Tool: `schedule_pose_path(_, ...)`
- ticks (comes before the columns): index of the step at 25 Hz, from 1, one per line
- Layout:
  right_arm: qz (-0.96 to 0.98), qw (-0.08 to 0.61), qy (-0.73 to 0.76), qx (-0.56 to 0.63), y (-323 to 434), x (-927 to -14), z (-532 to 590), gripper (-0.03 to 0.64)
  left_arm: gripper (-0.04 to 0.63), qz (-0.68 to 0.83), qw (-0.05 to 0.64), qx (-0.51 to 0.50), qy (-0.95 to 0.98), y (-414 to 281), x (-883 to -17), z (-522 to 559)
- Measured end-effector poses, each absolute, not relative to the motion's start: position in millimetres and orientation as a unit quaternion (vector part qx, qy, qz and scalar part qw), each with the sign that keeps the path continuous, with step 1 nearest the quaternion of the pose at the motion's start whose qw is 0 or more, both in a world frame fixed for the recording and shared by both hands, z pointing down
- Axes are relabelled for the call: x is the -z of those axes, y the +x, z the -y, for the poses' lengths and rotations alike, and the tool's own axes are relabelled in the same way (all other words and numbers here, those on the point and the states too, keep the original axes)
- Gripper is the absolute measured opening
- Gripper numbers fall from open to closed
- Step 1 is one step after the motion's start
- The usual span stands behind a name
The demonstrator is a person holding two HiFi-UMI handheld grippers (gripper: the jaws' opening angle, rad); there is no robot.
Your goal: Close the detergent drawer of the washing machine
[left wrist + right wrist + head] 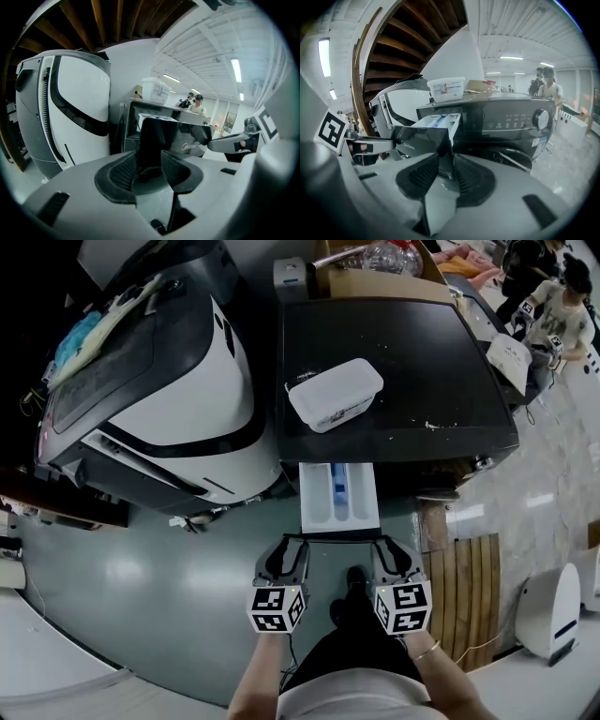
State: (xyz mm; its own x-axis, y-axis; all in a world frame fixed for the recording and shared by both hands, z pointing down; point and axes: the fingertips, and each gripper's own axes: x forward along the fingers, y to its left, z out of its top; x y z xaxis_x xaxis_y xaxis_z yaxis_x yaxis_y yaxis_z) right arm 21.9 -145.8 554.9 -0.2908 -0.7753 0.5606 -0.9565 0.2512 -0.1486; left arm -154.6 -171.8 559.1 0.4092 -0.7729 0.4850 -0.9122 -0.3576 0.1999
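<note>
The black washing machine (pixel 394 362) has its white detergent drawer (pixel 339 493) pulled out toward me. The drawer's dark front panel (pixel 157 136) spans between my two grippers. My left gripper (pixel 284 542) is at the panel's left end, and its jaws stand wide with the panel's corner between the pads (pixel 176 168). My right gripper (pixel 392 542) is at the panel's right end (pixel 426 140). That edge sits in the narrow gap between its pads (pixel 466 176); whether they press on it I cannot tell.
A white lidded tub (pixel 335 393) lies on the machine's top. A large white and black appliance (pixel 159 381) stands close at the left. Wooden slats (pixel 469 587) lie on the floor at the right. People (pixel 553 306) stand at the back right.
</note>
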Motion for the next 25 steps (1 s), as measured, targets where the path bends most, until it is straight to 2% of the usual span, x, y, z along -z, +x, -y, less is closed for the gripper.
schedule_pose_path(25, 0.769, 0.203, 0.563, -0.226, 20.8, -556.9, 153.7, 0.091, 0.153, 0.529, 0.226, -0.160, 0.802, -153.5, -561.2, 178.0)
